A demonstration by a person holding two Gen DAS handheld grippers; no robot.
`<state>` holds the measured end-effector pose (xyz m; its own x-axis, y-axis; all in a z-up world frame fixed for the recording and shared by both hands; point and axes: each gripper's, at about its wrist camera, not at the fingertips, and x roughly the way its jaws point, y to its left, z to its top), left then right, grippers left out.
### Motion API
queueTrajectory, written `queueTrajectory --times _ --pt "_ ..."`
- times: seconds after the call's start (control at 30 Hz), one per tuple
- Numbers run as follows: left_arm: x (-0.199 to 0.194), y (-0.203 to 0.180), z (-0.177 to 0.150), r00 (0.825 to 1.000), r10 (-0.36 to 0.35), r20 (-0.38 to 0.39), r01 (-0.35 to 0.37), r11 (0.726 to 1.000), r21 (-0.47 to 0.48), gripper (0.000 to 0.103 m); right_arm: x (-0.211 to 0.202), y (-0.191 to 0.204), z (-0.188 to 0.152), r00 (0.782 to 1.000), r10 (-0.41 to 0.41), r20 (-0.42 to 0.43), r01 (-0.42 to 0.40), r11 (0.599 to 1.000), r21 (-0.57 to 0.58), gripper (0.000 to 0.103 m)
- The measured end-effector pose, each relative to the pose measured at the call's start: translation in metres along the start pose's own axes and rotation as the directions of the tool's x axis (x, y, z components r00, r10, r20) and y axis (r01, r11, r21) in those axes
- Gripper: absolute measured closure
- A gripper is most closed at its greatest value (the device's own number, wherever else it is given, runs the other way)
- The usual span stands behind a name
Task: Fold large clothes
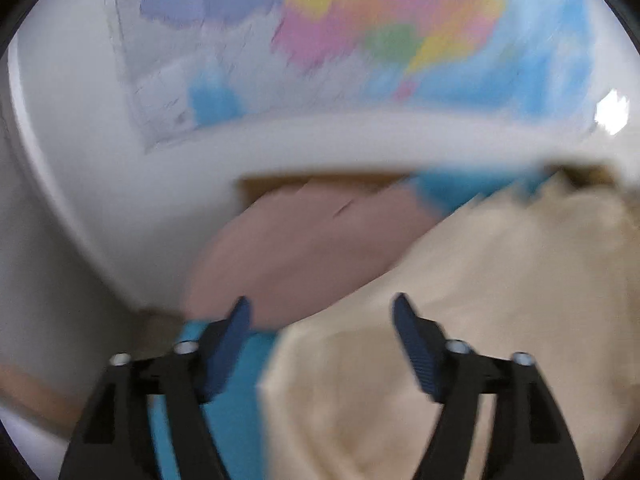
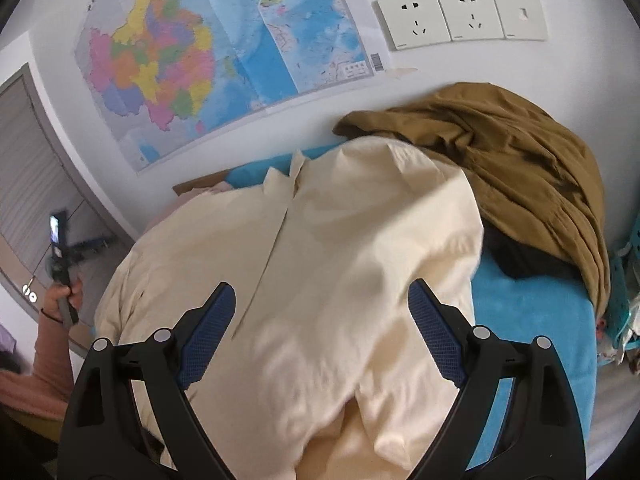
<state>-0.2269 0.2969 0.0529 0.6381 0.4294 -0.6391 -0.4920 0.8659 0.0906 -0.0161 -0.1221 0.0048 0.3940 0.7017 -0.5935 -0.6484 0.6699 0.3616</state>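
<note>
Both claws stand wide apart with nothing between their pads: the left gripper (image 1: pixel 322 308) hangs blurred over one cream shirt (image 1: pixel 460 320), the right gripper (image 2: pixel 322 292) over its middle. From nine o'clock to three in the right view come one hand (image 2: pixel 60 296), one map (image 2: pixel 224 64), the shirt (image 2: pixel 320 260) on one blue cloth (image 2: pixel 528 312), its collar toward twelve, long axis running twelve to six, then one brown garment (image 2: pixel 520 160), three wall plates (image 2: pixel 460 16) above. At three o'clock one teal basket (image 2: pixel 620 280) holds contents I cannot make out.
</note>
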Motion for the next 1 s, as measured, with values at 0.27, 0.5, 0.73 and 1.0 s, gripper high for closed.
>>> queueTrajectory --times 0.27,0.5,0.73,1.0 --pt "-0.041 -0.126 -0.011 0.919 -0.395 -0.009 0.391 0.904 0.176 0.020 -0.002 0.045 -0.060 0.984 0.006 -0.177 -0.038 0.983 -0.177 0.007" --pt "-0.026 -0.219 -0.046 0.711 -0.667 -0.222 0.703 0.684 0.196 0.020 0.000 0.051 -0.063 0.986 0.058 -0.159 -0.085 0.983 -0.164 0.092" --pt "-0.053 -0.251 -0.052 0.362 -0.895 -0.259 0.932 0.348 0.100 0.007 -0.047 0.050 -0.003 0.971 0.217 0.100 -0.216 0.976 -0.028 0.093" --pt "-0.031 -0.300 -0.049 0.371 -0.874 -0.315 0.928 0.364 0.084 0.007 -0.010 0.072 0.034 0.937 0.334 0.105 -0.333 0.943 -0.022 0.093"
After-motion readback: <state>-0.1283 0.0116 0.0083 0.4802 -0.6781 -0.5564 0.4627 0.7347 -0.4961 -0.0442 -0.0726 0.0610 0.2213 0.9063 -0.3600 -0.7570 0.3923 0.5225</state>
